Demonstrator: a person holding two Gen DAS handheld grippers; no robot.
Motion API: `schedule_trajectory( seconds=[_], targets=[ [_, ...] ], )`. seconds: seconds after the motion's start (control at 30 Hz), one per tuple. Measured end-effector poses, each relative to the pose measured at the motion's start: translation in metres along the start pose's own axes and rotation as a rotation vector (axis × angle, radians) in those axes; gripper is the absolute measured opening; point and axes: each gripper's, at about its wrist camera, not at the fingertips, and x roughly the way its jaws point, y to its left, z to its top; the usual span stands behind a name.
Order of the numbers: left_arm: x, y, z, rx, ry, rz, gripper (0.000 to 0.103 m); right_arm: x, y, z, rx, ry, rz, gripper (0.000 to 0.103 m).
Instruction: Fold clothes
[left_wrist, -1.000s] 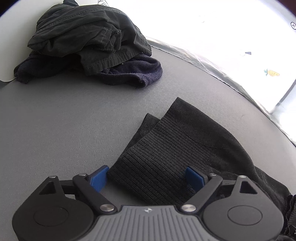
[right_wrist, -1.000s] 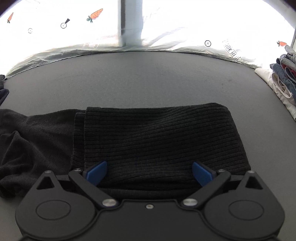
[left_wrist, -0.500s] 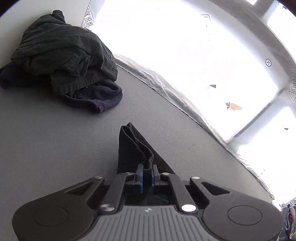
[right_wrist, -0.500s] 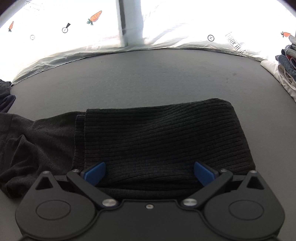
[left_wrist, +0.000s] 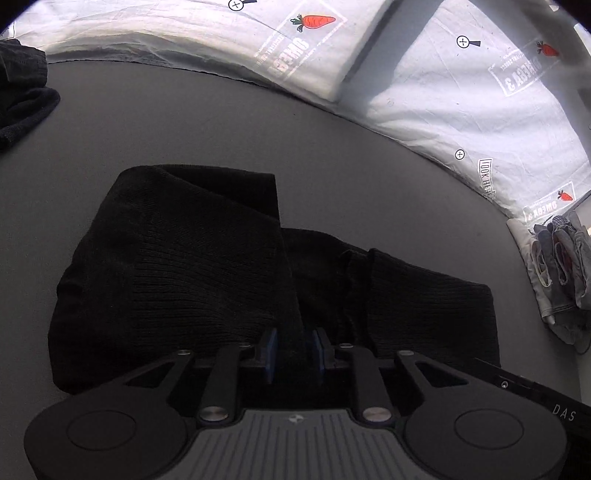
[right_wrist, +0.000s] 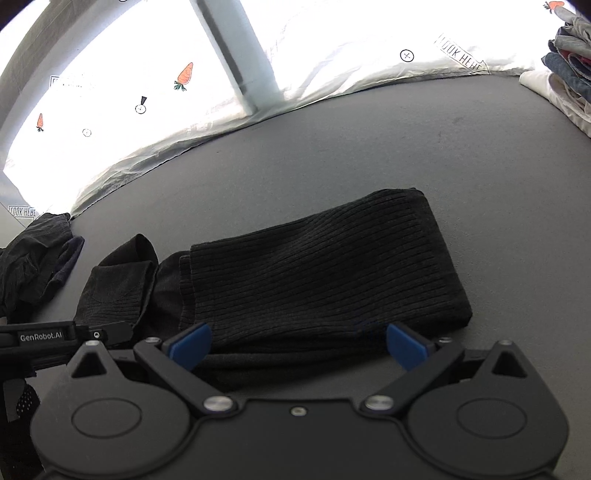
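Left wrist view: left gripper with jaws narrow, blue pads pinching a fold of the black ribbed garment; jaws just eased open slightly, cloth still between them. Garment draped forward and to the left of the jaws, folded section lying ahead-right on the grey worktop. Dark clothes heap far left of the jaws. Stack of light folded clothes far right, at worktop edge. White printed sheet beyond, carrots and markers on it.

Right wrist view: right gripper with jaws spread wide, pads apart, gripping nothing. Folded part of black ribbed garment directly ahead of and between the jaws, flat on worktop; near edge of cloth just under the pads, contact not discernible. Lifted sleeve end to the left of the jaws, beside the other gripper's body. Dark heap further left. Folded stack far upper right.
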Motion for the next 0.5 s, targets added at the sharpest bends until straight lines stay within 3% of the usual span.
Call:
schedule_trajectory(
  seconds=[0.1,0.2,0.27,0.4,0.5],
  targets=[
    [-0.015,0.002,-0.002,-0.042,-0.038,-0.061,0.048,-0.003,-0.017,0.005,0.059,0.0,0.041,0.1],
    [-0.034,0.008,-0.002,-0.094,-0.098,-0.079,0.052,-0.002,-0.027,0.01,0.121,0.021,0.098,0.095],
    [-0.045,0.017,0.0,-0.128,-0.139,-0.003,0.052,0.003,-0.027,0.015,0.147,0.041,0.144,0.087],
    [-0.058,0.048,0.002,-0.201,-0.178,0.115,0.052,0.019,-0.013,0.025,0.166,0.076,0.261,0.057],
    [-0.062,0.076,0.003,-0.267,-0.178,0.188,0.052,0.032,0.004,0.031,0.167,0.099,0.356,0.046]
  ],
)
